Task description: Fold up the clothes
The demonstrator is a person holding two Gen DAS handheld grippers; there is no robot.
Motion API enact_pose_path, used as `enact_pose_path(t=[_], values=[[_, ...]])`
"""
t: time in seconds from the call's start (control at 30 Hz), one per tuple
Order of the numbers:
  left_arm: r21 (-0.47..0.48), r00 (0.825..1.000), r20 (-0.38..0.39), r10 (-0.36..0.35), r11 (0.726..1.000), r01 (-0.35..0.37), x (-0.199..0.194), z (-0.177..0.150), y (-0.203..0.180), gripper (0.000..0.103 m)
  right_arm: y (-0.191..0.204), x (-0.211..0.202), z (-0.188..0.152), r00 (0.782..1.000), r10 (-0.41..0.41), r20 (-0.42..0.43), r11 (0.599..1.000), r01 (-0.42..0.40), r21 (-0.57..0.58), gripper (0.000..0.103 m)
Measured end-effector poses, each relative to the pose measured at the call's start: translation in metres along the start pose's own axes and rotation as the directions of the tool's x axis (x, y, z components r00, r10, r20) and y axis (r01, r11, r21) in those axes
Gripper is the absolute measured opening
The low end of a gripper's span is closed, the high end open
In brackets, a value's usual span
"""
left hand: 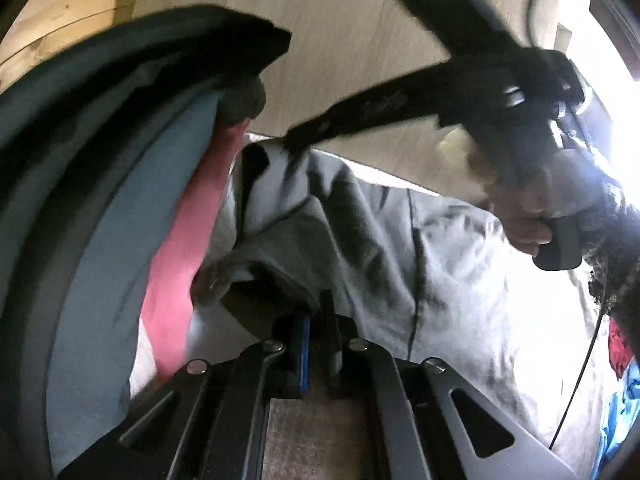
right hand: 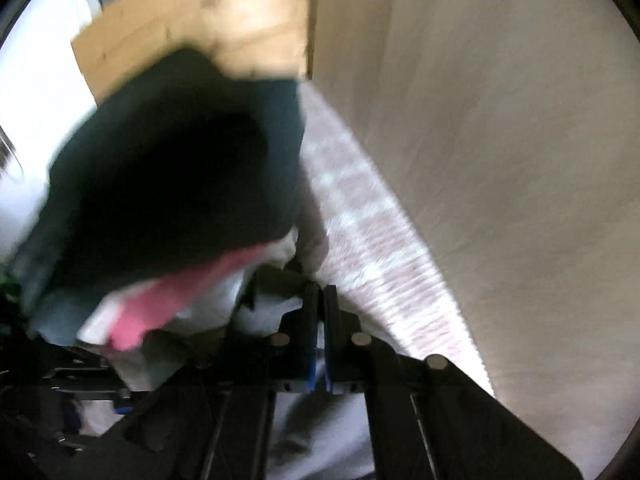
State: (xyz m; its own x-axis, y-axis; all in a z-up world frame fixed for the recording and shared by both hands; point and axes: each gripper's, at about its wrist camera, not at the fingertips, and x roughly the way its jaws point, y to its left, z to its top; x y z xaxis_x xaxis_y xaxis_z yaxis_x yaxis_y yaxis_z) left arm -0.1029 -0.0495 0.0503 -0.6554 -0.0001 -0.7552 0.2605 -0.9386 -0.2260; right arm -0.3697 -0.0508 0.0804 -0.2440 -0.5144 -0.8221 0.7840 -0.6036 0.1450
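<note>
both grippers, left gripper (left hand: 318, 320) and right gripper (right hand: 319, 312), seem clamped on the crumpled pale grey cotton garment (left hand: 420, 248), held beside a stack of dark, blue and pink folded clothes (left hand: 120, 200); the grey one is unfolded.

A home room: piled clothes (left hand: 100, 200), patterned rug (right hand: 380, 232), pale wooden furniture (left hand: 72, 12).

Motion-blurred dark garment (right hand: 168, 168), edges indistinct

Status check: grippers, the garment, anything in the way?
Left gripper shut on grey garment. Right gripper shut, apparently on the same cloth. Stack of dark, blue and pink clothes close on the left. Views blurred.
</note>
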Motion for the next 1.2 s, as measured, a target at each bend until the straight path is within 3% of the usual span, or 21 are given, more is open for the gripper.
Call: enact_pose_path(t=[0.13,0.23,0.3,0.33,0.37,0.4,0.53,0.73,0.8,0.83,0.9,0.97,1.07,1.13,1.2], values=[[0.036,0.999,0.018,-0.031,0.999,0.03,-0.016,0.0,-0.001,0.003,-0.024,-0.054,-0.012,0.992,-0.058,0.109,0.995,0.048,0.093,0.002],[0.053,1.0,0.019,-0.016,0.998,0.015,-0.026,-0.003,-0.005,0.004,-0.038,-0.085,-0.032,0.989,-0.055,0.135,0.987,0.034,0.157,0.003],[0.009,1.0,-0.014,-0.007,1.0,0.007,-0.017,0.004,-0.003,0.009,-0.038,-0.083,-0.036,0.995,-0.029,0.093,0.99,0.016,0.139,0.017],[-0.015,1.0,-0.022,0.006,1.0,-0.006,-0.016,0.006,0.0,0.011,-0.035,-0.079,-0.037,0.997,-0.032,0.072,0.991,0.022,0.13,0.036],[-0.034,1.0,-0.028,0.003,0.999,-0.003,-0.016,0.011,0.002,0.012,-0.03,-0.073,-0.035,0.998,-0.036,0.059,0.993,0.029,0.112,0.047],[-0.052,0.999,-0.037,-0.006,0.999,0.004,-0.014,0.009,0.004,0.013,-0.025,-0.064,-0.03,0.998,-0.026,0.048,0.996,0.022,0.083,0.049],[-0.046,0.999,-0.041,0.016,0.999,-0.018,-0.006,0.006,0.003,0.031,-0.002,-0.021,-0.015,0.999,0.014,-0.046,0.999,-0.016,-0.043,0.05],[-0.067,0.999,-0.033,0.019,0.998,-0.021,-0.004,0.006,0.01,0.032,0.022,0.046,0.008,0.99,-0.007,-0.138,0.989,-0.014,-0.147,0.049],[-0.071,1.0,-0.022,0.01,0.997,-0.012,-0.004,0.007,0.012,0.031,0.024,0.053,0.01,0.99,0.005,-0.143,0.988,-0.027,-0.154,0.019],[-0.07,1.0,-0.013,-0.001,0.998,0.0,-0.005,0.007,0.014,0.028,0.023,0.049,0.01,0.991,0.009,-0.135,0.989,-0.029,-0.145,0.004],[-0.059,1.0,0.004,-0.021,0.998,0.021,-0.008,0.008,0.015,0.004,0.021,0.037,0.009,0.994,0.012,-0.108,0.991,-0.027,-0.131,0.004],[-0.048,0.999,0.011,-0.044,0.998,0.045,-0.012,0.01,0.013,0.002,0.016,0.011,0.007,0.999,-0.017,-0.045,0.993,0.012,-0.114,0.004],[0.013,0.989,0.009,-0.144,0.989,0.144,-0.034,0.01,-0.004,0.002,-0.001,-0.047,-0.013,0.994,-0.092,0.064,0.995,0.094,-0.035,0.004],[0.088,0.976,-0.017,-0.215,0.972,0.216,-0.051,0.005,-0.022,0.01,-0.013,-0.087,-0.045,0.978,-0.176,0.113,0.984,0.177,0.007,0.004],[0.19,0.979,-0.037,-0.2,0.96,0.203,-0.067,-0.01,-0.034,0.04,-0.028,-0.115,-0.09,0.942,-0.324,0.082,0.945,0.32,0.066,0.017]])
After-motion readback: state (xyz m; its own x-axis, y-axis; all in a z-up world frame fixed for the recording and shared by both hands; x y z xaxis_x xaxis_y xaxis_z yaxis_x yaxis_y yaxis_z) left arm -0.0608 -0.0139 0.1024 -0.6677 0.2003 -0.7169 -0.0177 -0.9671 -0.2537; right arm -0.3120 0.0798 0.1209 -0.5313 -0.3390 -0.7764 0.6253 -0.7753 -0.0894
